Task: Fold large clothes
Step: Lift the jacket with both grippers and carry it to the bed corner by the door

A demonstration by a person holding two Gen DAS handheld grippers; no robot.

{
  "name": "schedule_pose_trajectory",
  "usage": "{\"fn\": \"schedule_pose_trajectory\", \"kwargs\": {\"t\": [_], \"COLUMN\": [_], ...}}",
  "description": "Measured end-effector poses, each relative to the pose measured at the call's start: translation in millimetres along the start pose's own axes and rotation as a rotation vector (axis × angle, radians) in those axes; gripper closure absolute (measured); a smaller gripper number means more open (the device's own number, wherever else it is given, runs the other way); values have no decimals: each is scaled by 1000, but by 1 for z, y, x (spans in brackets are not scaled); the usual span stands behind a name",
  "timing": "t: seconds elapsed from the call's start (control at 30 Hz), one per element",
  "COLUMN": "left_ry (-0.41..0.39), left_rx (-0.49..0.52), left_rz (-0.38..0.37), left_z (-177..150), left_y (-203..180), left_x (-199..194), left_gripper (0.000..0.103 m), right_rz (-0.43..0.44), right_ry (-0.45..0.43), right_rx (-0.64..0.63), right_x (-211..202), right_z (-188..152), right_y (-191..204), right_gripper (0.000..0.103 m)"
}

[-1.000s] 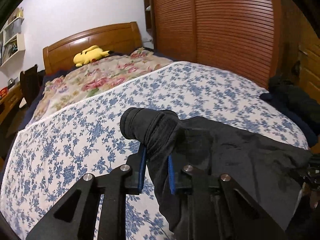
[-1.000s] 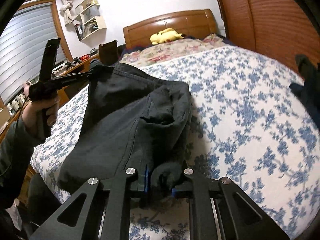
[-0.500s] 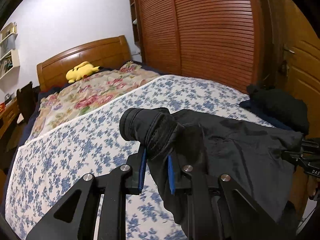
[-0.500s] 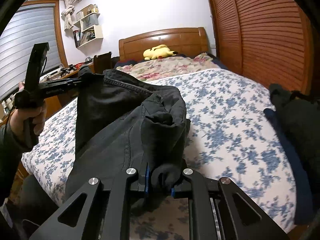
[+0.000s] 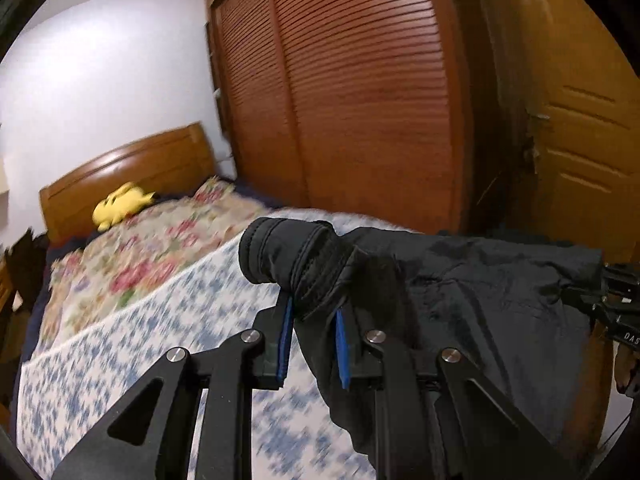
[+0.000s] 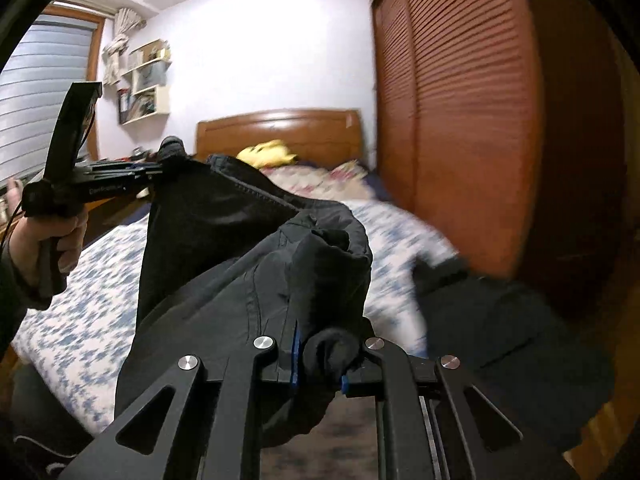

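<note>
- Two grippers, each clamped on one black garment (image 5: 480, 288), which hangs stretched between them above the bed (image 5: 132, 344).
- Left gripper (image 5: 313, 344): blue pads (image 5: 285, 336) pinch a rolled, ribbed edge of the cloth; the roll sticks out past the fingertips.
- Right gripper (image 6: 318, 364): fingers closed on a bunched wad of the same cloth.
- Writing: white letters "DAS" on the right gripper's body at the right edge of the left wrist view, rest cut off. Pale lettering on the left gripper's side in the right wrist view, too blurred to read.
- Hard to see: bedsheet print smeared by motion blur in both views. Dark clothes pile (image 6: 500, 320) by the bed's far side is blurred, shape unclear. Garment's lower part hidden behind gripper frames.
- Left hand (image 6: 52, 240) grips its handle; forearm cut off at frame edge.
- Yellow plush toy (image 5: 120, 204) lies near headboard (image 5: 132, 164).
- Vs 0.5 s ago: both views tilted up, more wardrobe (image 5: 360, 100) and door (image 5: 580, 140) showing, less bed; garment raised higher; grips unchanged.
</note>
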State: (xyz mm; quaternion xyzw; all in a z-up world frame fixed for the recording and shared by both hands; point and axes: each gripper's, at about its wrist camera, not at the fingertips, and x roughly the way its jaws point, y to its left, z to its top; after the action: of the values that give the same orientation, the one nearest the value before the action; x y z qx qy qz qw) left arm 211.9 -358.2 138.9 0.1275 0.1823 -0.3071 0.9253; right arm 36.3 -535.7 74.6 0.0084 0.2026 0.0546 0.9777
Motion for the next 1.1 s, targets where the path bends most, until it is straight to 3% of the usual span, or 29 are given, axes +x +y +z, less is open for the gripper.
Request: {"fn": "schedule_pose_trajectory", "kwargs": {"t": [0.17,0.23,0.47,0.63,0.7,0.8,0.87,1.03,1.1], "left_ry": [-71,-95,-111,11,45,73,106,119,118], "left_rx": [42,38,57,94,117,125,132,165,150], "left_rz": [-59,-115,-229,-277,-255,-223,-232,-276,-300], "left_z": [52,70,110,92,76,61,54,36,25], "left_y": [-56,-78,-155,-200,-209,-209,-206,-198,-190], "left_x": [16,25,80,146,166,176,177,165,155], "left_gripper": [84,84,83,83,83,83,77,63,62], "right_rz": [-136,-185,-350,-393,-404,-429,-444,-487,-531], "right_ry": [-62,-67,-35,61,121,153,154,174,158], "right_rx": [-14,-7,40,118,140,166,183,201,187], "right_x": [-42,-55,-85,-73,-61,-53,-53,-53,-62], "right_z": [24,29,20,-14,-32,-48,-49,-41,-35], "right_y": [-55,-78,-157,-192,-201,-208,-211,-199,-195], "right_gripper": [90,90,90,90,89,86,84,68,46]}}
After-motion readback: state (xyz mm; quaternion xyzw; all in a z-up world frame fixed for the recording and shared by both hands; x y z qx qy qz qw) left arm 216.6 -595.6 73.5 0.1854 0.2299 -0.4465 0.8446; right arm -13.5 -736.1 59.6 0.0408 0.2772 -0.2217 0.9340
